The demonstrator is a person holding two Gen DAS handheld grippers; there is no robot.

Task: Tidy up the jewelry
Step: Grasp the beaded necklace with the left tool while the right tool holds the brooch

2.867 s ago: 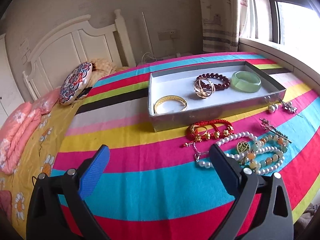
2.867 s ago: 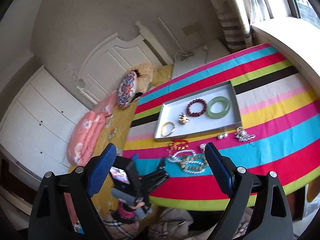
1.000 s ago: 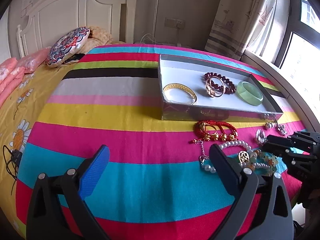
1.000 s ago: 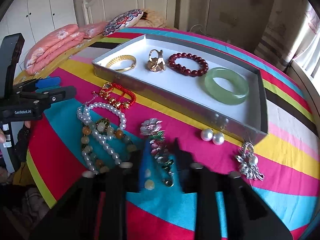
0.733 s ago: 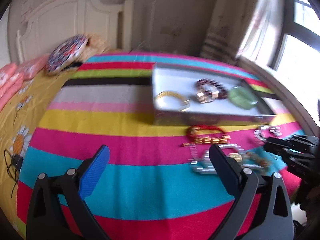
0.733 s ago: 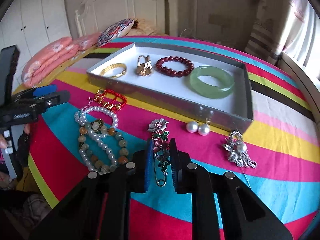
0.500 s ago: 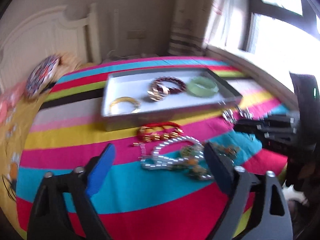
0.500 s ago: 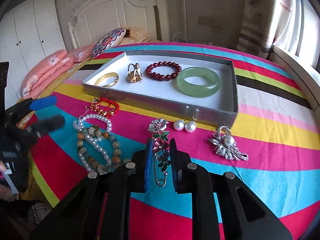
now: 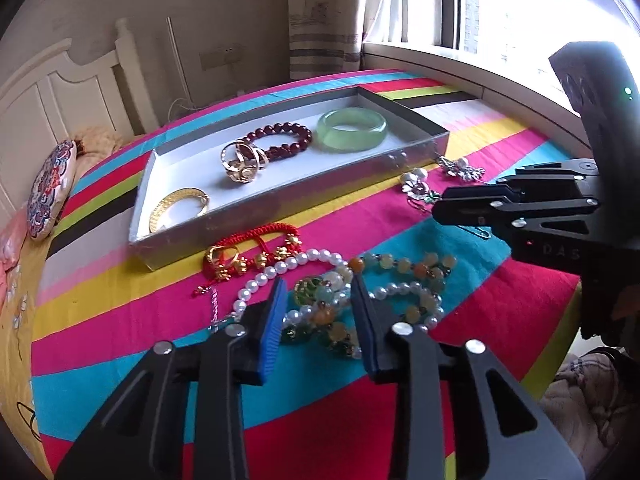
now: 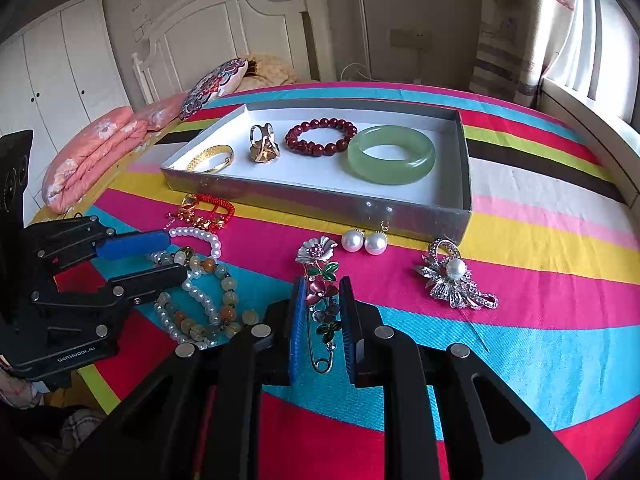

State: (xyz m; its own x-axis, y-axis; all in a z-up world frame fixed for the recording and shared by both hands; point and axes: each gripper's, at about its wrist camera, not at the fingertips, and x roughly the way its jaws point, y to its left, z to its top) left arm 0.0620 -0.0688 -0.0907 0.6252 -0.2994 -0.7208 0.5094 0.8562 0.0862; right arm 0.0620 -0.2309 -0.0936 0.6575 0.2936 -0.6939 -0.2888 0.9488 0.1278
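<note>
Left claw point(image 9: 319, 312) now astride bead necklaces point(image 9: 340, 304)

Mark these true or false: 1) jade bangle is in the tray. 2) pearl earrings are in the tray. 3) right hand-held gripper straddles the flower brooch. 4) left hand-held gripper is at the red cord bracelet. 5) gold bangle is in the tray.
1) The jade bangle is in the tray. True.
2) The pearl earrings are in the tray. False: they lie on the cloth beside its front wall.
3) The right hand-held gripper straddles the flower brooch. True.
4) The left hand-held gripper is at the red cord bracelet. False: its fingers flank the bead strands.
5) The gold bangle is in the tray. True.
</note>
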